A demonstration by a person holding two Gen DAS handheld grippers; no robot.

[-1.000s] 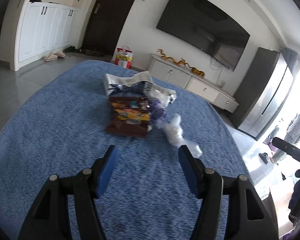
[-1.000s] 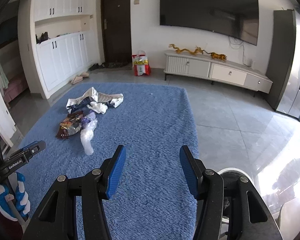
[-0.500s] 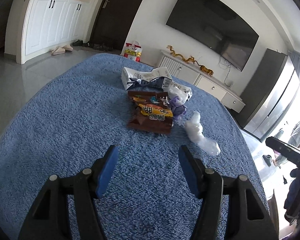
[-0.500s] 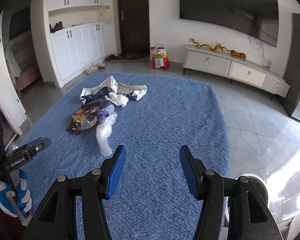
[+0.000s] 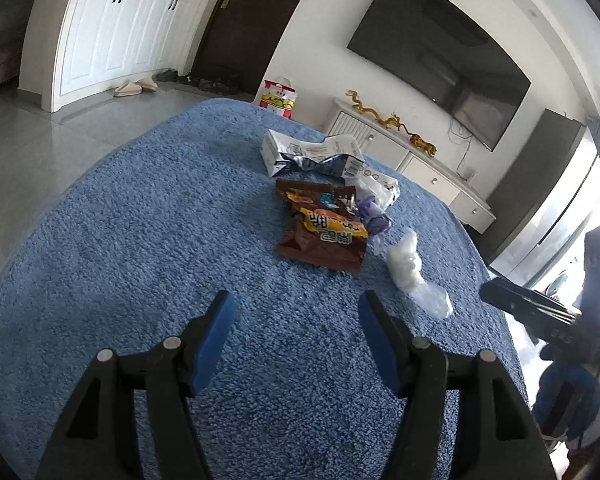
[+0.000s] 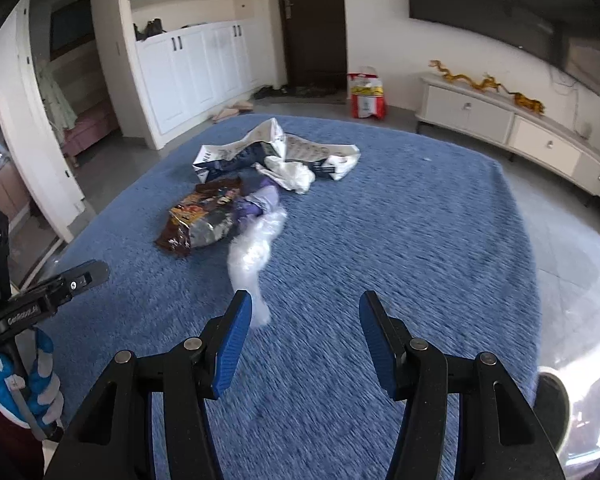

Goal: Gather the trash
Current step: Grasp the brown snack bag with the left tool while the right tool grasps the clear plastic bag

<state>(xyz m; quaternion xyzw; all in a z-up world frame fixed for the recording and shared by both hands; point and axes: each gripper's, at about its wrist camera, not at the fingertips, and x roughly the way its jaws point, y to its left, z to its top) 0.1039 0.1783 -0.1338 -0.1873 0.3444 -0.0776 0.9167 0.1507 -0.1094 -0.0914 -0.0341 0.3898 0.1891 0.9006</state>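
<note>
Trash lies in a loose pile on a blue carpet [image 5: 148, 240]: a brown snack bag [image 5: 322, 232], a torn white-and-blue paper bag [image 5: 308, 154], a purple wrapper [image 5: 374, 216], a white crumpled bag [image 5: 374, 188] and a clear plastic bag [image 5: 412, 276]. My left gripper [image 5: 296, 332] is open and empty, short of the snack bag. My right gripper [image 6: 304, 332] is open and empty; the clear plastic bag [image 6: 252, 256] ends just beyond its left finger. The snack bag [image 6: 200, 220] and paper bag [image 6: 276, 152] lie farther off.
A white TV cabinet [image 6: 516, 128] with gold dragon figures stands under a wall TV [image 5: 440, 48]. A red-and-white bag [image 6: 366, 92] sits by the dark door. White cupboards [image 6: 192, 72] line the left. Grey tile floor [image 6: 572, 260] surrounds the carpet. The other gripper shows at each view's edge [image 5: 548, 316].
Both grippers have moved closer to the trash pile, which looms larger in both views. Both stay open and empty.
</note>
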